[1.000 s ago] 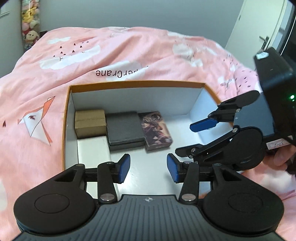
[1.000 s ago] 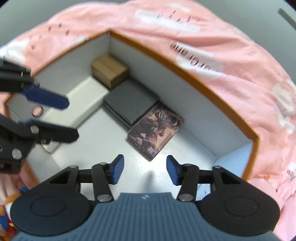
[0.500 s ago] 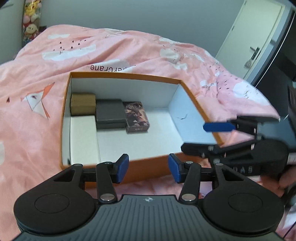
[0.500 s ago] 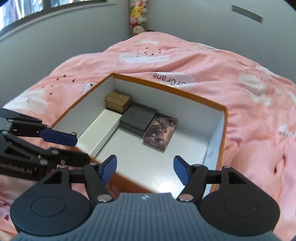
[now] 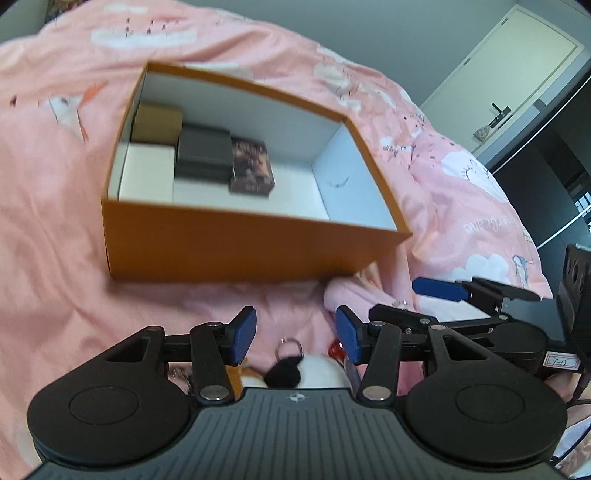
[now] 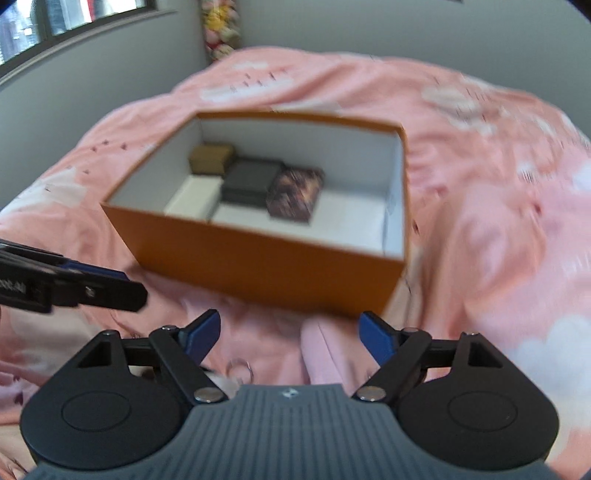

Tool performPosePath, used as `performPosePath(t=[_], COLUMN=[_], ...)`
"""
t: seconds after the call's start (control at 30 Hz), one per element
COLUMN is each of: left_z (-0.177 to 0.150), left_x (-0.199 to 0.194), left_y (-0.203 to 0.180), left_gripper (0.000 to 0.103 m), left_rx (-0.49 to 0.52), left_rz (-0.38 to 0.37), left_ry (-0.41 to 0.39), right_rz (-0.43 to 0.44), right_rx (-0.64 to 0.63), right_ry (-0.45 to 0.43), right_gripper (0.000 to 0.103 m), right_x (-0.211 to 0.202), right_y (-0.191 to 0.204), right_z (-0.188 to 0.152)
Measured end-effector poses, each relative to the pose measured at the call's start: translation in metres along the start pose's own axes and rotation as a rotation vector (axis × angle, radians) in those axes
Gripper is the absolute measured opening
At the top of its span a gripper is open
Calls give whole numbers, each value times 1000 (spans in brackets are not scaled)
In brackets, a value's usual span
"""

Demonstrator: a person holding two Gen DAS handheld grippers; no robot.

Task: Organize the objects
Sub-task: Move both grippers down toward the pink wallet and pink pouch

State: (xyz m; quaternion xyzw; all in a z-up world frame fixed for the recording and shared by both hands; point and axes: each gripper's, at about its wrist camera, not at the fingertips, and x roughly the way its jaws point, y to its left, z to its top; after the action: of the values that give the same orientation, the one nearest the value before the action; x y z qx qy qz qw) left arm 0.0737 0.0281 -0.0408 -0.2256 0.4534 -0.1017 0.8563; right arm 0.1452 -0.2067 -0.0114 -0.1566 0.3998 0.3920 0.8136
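Note:
An orange box [image 5: 240,243] with a white inside lies on the bed. In it are a brown box [image 5: 159,123], a dark grey box [image 5: 203,155], a patterned box [image 5: 251,170] and a white box [image 5: 147,173]. My left gripper [image 5: 295,334] hovers open in front of the box, over a small plush toy [image 5: 314,371] with a key ring [image 5: 290,345]. My right gripper [image 6: 291,332] is beside it on the right, its jaws opening with nothing between them. The key ring [image 6: 240,369] lies just below them. The box [image 6: 266,258] is blurred in the right wrist view.
A pink duvet [image 5: 55,221] with white clouds covers the bed and bunches up in a fold [image 6: 332,350] near the box. There is a door [image 5: 517,74] at the far right, a window [image 6: 55,22] at the left, and soft toys [image 6: 218,33] in the far corner.
Both grippers have drawn back from above the box's inside to the duvet in front of it. The right jaws have spread wider. The plush toy has come into view.

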Motion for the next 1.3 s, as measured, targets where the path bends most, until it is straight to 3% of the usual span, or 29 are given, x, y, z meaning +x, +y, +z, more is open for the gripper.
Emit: performPosePath(t=[0.13, 0.4, 0.53, 0.67, 0.73, 0.87, 0.93, 1.0, 1.17, 1.3], left_z=[-5, -17, -19, -21, -20, -19, -17, -16, -16, -17], left_x=[7, 26, 46, 73, 85, 105, 115, 125, 142, 137], left_y=[-7, -38, -59, -76, -81, -84, -85, -84, -82, -80], left_gripper=[57, 57, 58, 68, 70, 78, 78, 79, 78, 66], left_rx=[35, 172, 295, 401, 419, 449, 452, 438, 393, 372], left_rz=[-13, -74, -105, -99, -108, -129, -141, -155, -197, -197], left_ry=[43, 109, 169, 249, 289, 363, 384, 410, 462, 438], right_rz=[-8, -58, -105, -144, -131, -85, -43, -15, -55, -64], right_rx=[46, 36, -12, -67, -78, -31, 26, 79, 86, 88], right_ry=[65, 123, 149, 194, 225, 263, 273, 289, 292, 293], right_gripper=[74, 73, 70, 70, 70, 56, 46, 27, 24, 24], right_x=[-2, -14, -15, -13, -11, -2, -1, -2, -5, -4], right_y=[-9, -20, -25, -30, -31, -40, -49, -57, -65, -65], right_z=[-18, -35, -43, -50, -53, -59, -57, -56, -56, -59])
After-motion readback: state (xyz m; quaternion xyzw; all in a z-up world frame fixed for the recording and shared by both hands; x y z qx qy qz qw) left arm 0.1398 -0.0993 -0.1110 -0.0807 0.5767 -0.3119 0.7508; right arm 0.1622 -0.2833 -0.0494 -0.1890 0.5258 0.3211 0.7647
